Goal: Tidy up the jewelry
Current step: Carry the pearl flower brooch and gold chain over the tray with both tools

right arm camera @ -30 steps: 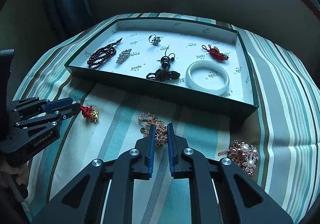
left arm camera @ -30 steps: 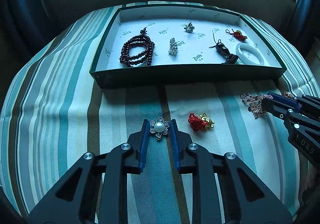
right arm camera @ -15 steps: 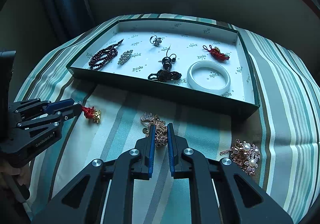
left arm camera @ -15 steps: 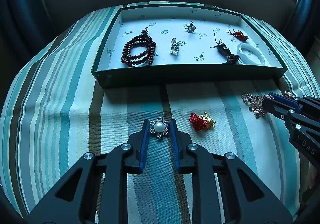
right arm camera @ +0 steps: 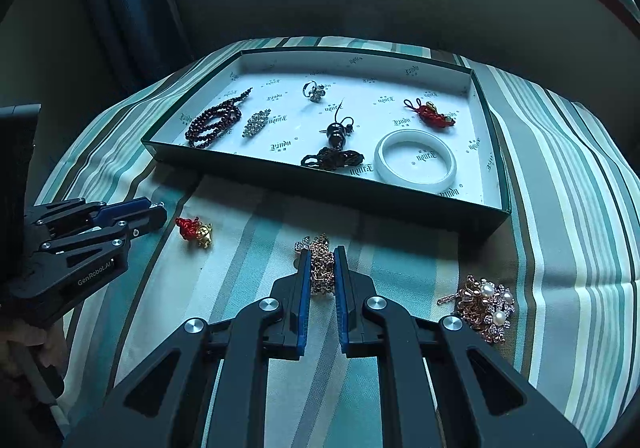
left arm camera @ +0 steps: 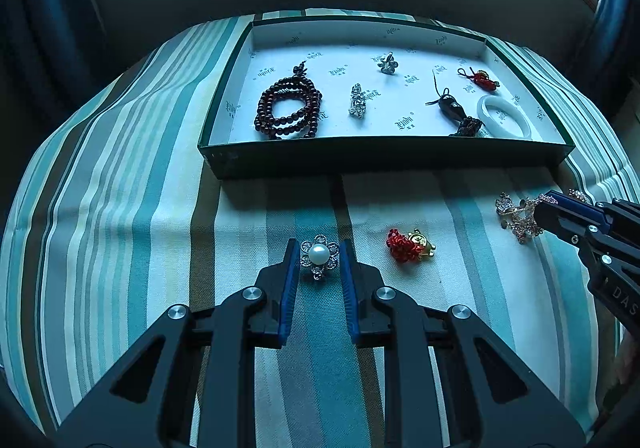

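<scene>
My left gripper [left arm camera: 319,252] is shut on a pearl flower brooch [left arm camera: 319,255], held a little above the striped cloth. My right gripper [right arm camera: 322,260] is shut on a rose-gold chain piece [right arm camera: 322,268]; it also shows in the left wrist view [left arm camera: 520,216]. A green box [left arm camera: 384,161] with a white lining stands beyond, holding a dark bead bracelet [left arm camera: 289,108], a crystal clip [left arm camera: 357,99], a ring [left arm camera: 387,63], a black pendant [left arm camera: 452,107], a red knot charm [left arm camera: 482,79] and a white bangle [left arm camera: 505,120].
A red knot charm with a gold bead [left arm camera: 409,246] lies on the cloth between the grippers. A rose-gold pearl brooch [right arm camera: 484,308] lies right of my right gripper. The striped cloth [left arm camera: 120,207] falls away at the table's rounded edges. A dark wall stands behind the box.
Both grippers have risen and drawn back a little with their pieces; the box and the loose charms have not moved.
</scene>
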Demonstrator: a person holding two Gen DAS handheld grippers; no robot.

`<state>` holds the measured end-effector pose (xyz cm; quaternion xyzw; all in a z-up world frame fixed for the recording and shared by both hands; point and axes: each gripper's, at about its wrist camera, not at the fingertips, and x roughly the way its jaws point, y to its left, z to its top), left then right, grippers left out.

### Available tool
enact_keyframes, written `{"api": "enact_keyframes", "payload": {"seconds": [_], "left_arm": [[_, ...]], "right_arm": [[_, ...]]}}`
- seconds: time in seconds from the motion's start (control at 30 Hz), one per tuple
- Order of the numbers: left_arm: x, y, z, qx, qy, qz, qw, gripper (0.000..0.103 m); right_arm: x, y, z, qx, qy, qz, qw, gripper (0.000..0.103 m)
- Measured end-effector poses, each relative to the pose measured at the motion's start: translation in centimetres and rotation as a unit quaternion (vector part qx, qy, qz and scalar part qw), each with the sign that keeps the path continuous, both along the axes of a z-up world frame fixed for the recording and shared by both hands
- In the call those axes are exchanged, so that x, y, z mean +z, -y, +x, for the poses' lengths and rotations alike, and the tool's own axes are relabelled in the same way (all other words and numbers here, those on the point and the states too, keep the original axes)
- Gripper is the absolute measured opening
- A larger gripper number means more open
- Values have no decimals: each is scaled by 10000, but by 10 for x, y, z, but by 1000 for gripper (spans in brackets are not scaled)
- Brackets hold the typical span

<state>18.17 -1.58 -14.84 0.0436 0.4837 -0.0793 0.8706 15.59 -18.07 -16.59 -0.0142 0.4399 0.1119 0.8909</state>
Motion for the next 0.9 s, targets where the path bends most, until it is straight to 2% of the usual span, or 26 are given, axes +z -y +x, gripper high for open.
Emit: {"api": "enact_keyframes", "payload": {"seconds": [0.5, 0.9], "left_arm": [[22, 0, -13, -16, 285, -59, 9996, 20], [46, 0, -25, 5, 574, -101, 9983, 20]], "right_arm": [[18, 4, -12, -65, 250, 47, 9997, 11], [46, 6, -25, -44, 575, 123, 9983, 11]]}}
